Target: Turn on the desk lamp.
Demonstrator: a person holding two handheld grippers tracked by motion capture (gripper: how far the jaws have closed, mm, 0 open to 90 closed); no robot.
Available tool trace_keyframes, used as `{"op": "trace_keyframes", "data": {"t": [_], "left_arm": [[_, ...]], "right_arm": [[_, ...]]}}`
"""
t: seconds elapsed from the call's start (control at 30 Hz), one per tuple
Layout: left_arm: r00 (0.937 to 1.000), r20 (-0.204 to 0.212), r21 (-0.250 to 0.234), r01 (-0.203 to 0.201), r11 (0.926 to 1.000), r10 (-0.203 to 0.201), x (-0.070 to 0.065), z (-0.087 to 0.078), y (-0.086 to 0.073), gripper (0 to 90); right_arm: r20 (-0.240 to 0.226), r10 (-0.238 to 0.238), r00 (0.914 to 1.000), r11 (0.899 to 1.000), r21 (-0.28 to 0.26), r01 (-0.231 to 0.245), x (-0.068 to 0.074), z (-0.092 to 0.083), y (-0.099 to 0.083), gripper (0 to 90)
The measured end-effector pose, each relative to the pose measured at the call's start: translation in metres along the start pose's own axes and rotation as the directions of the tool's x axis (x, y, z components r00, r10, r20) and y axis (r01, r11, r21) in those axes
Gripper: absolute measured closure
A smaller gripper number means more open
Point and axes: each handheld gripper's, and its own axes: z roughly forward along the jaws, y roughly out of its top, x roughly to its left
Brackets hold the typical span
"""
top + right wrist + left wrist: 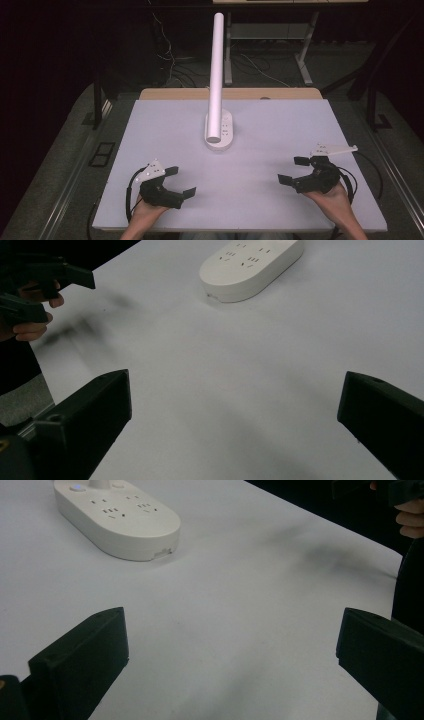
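Observation:
A white oval power strip base [220,134] [116,516] [251,267] with sockets on top stands at the middle of the white table [270,120]; a tall white post [216,65] rises from it. My left gripper [181,181] [232,652] rests near the front left, jaws wide apart and nothing between them. Held at the front right, my right gripper [293,169] [235,412] is also open and empty. Both point inward toward the table's middle, well short of the base. The left gripper also shows far off in the right gripper view [75,285].
The table's front edge lies just below both hands. Behind the table are a wooden strip [230,93], cables on the floor [175,65] and metal desk legs [305,60]. Dark floor borders the table on either side.

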Motion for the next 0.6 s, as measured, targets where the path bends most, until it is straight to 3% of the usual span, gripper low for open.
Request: {"op": "trace_keyframes", "data": {"t": [0.6], "left_arm": [[1.0,0.003,0.002,0.002,1.0,-0.002,0.0,-0.001,0.0,0.0]], "right_arm": [[-0.01,-0.016,0.9998,1.0,0.021,0.016,-0.009,0.015,0.031,0.5]]}}
